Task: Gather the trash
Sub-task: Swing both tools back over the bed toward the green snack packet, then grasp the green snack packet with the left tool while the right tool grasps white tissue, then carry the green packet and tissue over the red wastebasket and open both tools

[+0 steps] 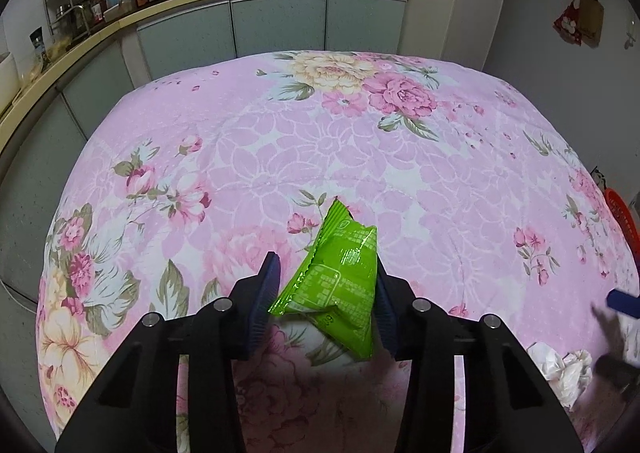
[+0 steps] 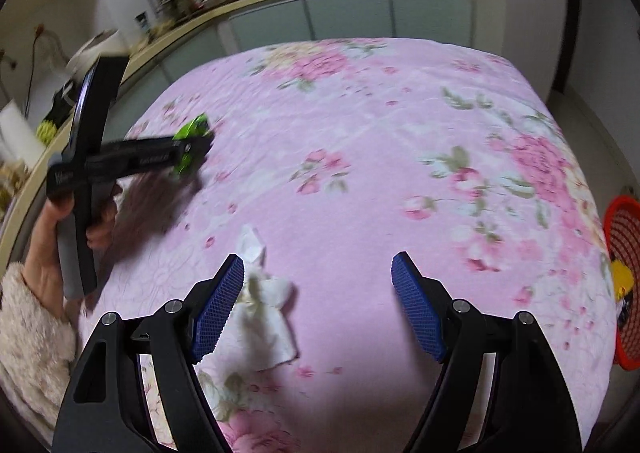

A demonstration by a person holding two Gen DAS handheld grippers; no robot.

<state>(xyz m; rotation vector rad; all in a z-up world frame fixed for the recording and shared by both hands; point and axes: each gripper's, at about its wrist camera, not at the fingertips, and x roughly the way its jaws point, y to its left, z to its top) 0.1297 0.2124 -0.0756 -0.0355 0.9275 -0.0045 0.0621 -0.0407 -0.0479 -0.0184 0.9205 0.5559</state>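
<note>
Left wrist view: my left gripper (image 1: 326, 285) pinches the wrapper (image 1: 340, 277), right pad touching (left barely). I'd squeeze firmly before lifting. Right gripper (image 2: 318, 303) gapes; tissue (image 2: 260, 313) beside its left finger.

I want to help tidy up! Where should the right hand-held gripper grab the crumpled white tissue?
Grab the crumpled white tissue at its bunched middle, coming down from above. It lies loosely flat on the floral cloth, and the open right hand-held gripper is slightly to its right.
</note>
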